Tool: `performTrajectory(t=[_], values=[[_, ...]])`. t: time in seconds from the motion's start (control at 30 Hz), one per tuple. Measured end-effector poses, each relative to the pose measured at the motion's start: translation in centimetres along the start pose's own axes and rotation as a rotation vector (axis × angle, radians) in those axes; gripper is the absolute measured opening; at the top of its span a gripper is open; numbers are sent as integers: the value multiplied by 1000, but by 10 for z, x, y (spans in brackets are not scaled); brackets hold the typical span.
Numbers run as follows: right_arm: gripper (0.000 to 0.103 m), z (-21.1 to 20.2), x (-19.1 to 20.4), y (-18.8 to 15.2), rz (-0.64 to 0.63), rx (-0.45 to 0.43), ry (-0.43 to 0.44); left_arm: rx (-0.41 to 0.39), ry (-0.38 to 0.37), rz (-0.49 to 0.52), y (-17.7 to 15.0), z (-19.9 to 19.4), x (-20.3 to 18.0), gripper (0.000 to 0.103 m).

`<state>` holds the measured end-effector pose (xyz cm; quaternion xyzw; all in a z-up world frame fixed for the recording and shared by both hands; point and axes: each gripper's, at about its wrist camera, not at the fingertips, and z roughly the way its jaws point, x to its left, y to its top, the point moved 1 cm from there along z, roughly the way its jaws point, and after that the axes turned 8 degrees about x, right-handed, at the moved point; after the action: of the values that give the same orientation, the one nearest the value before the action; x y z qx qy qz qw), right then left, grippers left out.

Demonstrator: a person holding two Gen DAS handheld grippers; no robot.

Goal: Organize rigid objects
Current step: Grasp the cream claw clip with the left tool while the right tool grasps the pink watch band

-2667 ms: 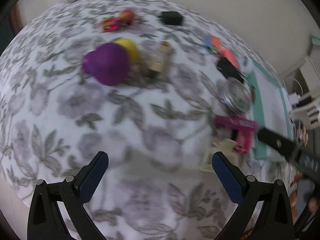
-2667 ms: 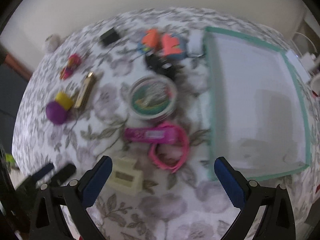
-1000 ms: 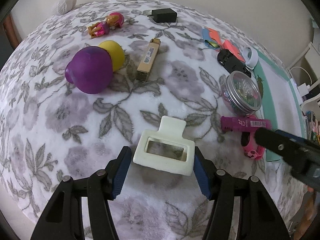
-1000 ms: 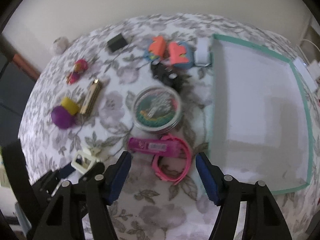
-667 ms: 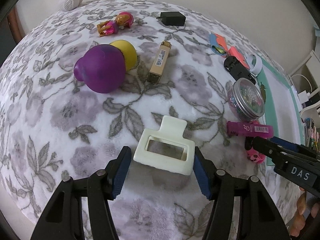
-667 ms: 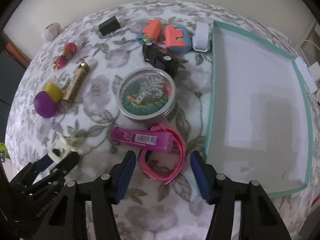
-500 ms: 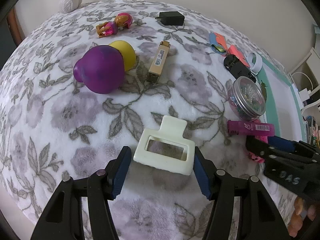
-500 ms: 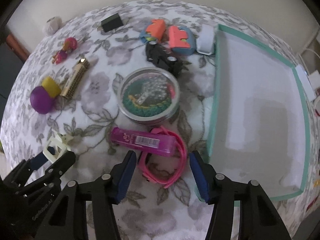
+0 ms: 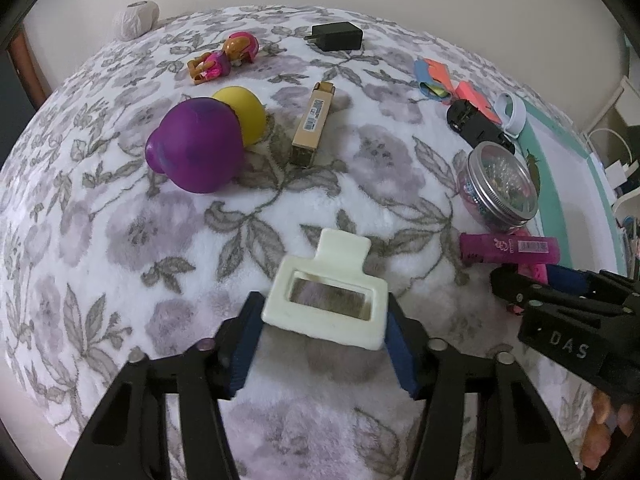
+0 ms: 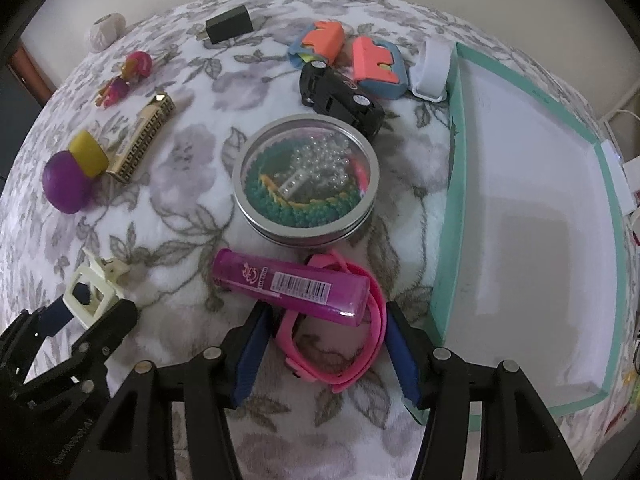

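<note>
Left gripper (image 9: 322, 334): clamped on the clip (image 9: 326, 302), both blue pads pressed to its short ends, so the open frame lies flat and faces up for carrying.
Clip: cream, rectangular with a tab at the far edge; held over the blanket (image 9: 120, 240), seemingly just off it, well apart from the tray (image 10: 456, 200).
Right gripper (image 10: 322, 338): jaws part-closed around the band (image 10: 360, 344); pads flank its loop, but whether they touch it I cannot tell, so the grip is not confirmed.
Band: pink loop on the blanket, partly under the tube (image 10: 292, 286), which lies across its far side; lifting the band would likely tip the tube.
Tray: teal-rimmed, white floor bare, on the right of the blanket; judged the place where the rigid items go.
Tin (image 10: 306, 184): round, clear lid, beads inside, just beyond the tube.
Others: car (image 10: 340, 98), purple ball (image 9: 196, 150), gold case (image 9: 314, 122) lie scattered, not yet sorted.
Progress: early, with nothing yet in the tray.
</note>
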<state>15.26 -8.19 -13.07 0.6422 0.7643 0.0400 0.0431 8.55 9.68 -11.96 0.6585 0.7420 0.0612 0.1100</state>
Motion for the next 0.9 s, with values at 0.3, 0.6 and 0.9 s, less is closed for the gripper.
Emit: performTrajectory(t=[0.3, 0.6, 0.9], values=[[55, -9, -14, -10, 46, 21, 57, 18, -16, 1, 0, -3, -2, 56], [55, -30, -26, -32, 94, 43, 162, -2, -51, -7, 5, -30, -4, 55], [54, -64, -37, -44, 114, -41, 187, -39, -70, 17, 16, -61, -23, 55]])
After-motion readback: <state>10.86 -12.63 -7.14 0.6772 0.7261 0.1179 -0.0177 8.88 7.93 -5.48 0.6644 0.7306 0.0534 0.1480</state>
